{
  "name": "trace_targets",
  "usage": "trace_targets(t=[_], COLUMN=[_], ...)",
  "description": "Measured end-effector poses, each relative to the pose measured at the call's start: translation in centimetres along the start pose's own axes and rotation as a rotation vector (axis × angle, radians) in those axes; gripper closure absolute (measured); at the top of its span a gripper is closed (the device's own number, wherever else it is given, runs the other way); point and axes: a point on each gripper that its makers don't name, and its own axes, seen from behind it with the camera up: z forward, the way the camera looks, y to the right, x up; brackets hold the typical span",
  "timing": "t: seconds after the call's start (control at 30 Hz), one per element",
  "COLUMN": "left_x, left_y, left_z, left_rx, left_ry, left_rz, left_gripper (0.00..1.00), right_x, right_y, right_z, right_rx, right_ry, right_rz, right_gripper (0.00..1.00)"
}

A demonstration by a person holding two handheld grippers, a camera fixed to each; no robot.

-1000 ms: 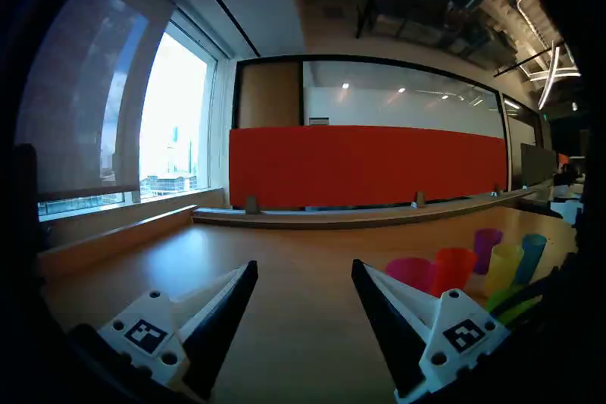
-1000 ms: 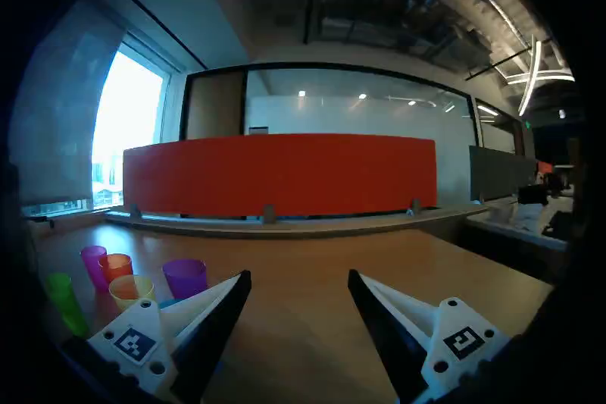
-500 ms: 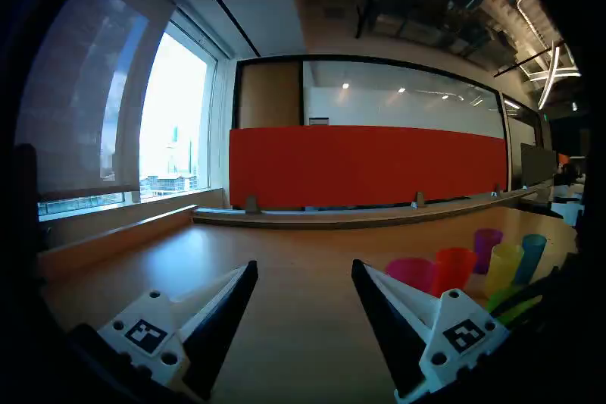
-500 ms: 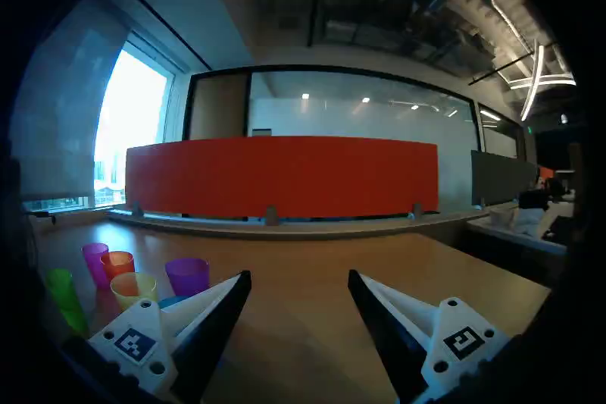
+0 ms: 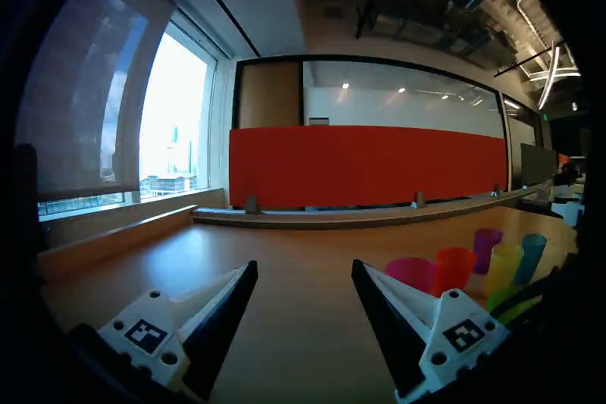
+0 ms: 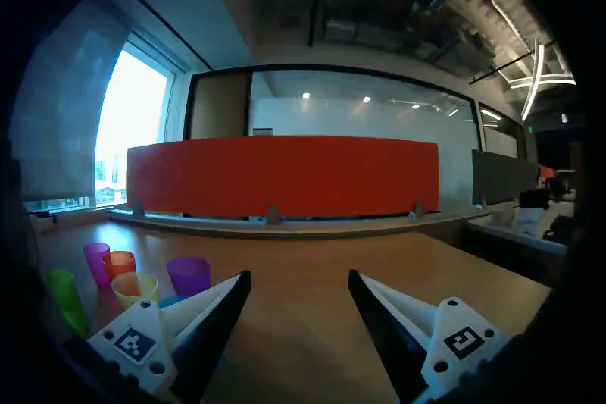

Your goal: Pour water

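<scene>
In the left gripper view my left gripper [image 5: 303, 271] is open and empty, low over the wooden table [image 5: 303, 252]. Off its right finger stand coloured plastic cups: a pink cup [image 5: 409, 271], a red cup [image 5: 454, 267], a yellow cup [image 5: 504, 266], a purple cup [image 5: 485, 247] and a teal cup [image 5: 532, 255]. In the right gripper view my right gripper [image 6: 299, 279] is open and empty too. The cups stand to its left: a purple cup [image 6: 188, 275], a yellow cup [image 6: 132, 289], an orange cup [image 6: 120, 264], a magenta cup [image 6: 96, 261] and a green cup [image 6: 64, 294].
A red divider panel [image 5: 367, 165] runs along the table's far edge, also seen as the red panel [image 6: 280, 175] in the right gripper view. A bright window [image 5: 174, 131] and a sill are on the left. Bare tabletop [image 6: 318, 260] lies ahead of both grippers.
The right gripper view has shifted slightly, tipping a little upward. The left gripper has stayed still. Both stay open.
</scene>
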Motion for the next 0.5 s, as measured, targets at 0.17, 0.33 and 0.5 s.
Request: trace_targets(t=[0.17, 0.33, 0.5], left_x=[0.01, 0.02, 0.02], left_y=[0.02, 0.02, -0.04], left_z=[0.02, 0.04, 0.0], left_rx=[0.0, 0.0, 0.0], left_ry=[0.0, 0.0, 0.0], left_rz=[0.0, 0.0, 0.0], left_gripper=[0.08, 0.08, 0.08], right_x=[0.03, -0.02, -0.06], right_y=[-0.07, -0.05, 0.01], right_z=[0.0, 0.0, 0.0], right_rx=[0.0, 0.0, 0.0], right_ry=[0.0, 0.0, 0.0], right_rz=[-0.001, 0.0, 0.0], right_gripper=[0.01, 0.01, 0.01])
